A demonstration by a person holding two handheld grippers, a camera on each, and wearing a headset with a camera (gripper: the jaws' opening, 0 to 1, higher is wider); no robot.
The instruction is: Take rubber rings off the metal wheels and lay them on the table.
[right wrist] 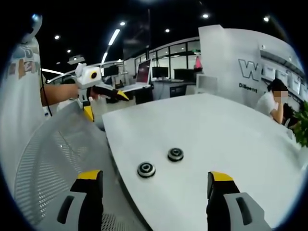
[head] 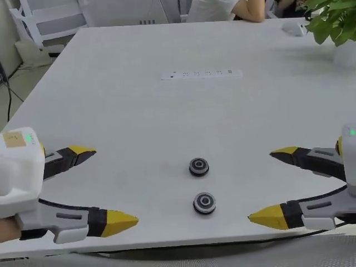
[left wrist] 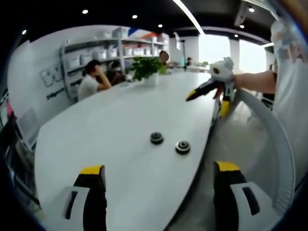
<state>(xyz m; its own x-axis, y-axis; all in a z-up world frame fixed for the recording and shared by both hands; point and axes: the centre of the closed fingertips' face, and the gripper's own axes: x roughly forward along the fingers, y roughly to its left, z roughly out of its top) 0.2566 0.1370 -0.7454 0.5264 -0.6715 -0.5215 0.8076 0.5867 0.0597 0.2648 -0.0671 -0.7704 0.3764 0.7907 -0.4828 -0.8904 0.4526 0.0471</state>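
Rubber rings [head: 191, 167]: black, hugging the metal wheels; probably stretching softly and feeling grippy, so pinching at the outer rim is suiting best.
Far wheel [head: 199, 167], near wheel [head: 204, 203]: lying flat, just apart, near the table [head: 139, 100] front edge, between the grippers.
Left gripper [head: 115, 186]: gaping, holding nothing.
Right gripper [head: 260, 185]: likewise.
Writing: strip [head: 201, 74] marks showing too small to read; wall lettering [right wrist: 255, 70] perhaps starting "W".

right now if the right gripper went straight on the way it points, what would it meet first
Probably the metal wheel nearer the table edge, which lies ahead between its open jaws, a little before the second wheel. Its height over the table is unclear, so it might pass above both.
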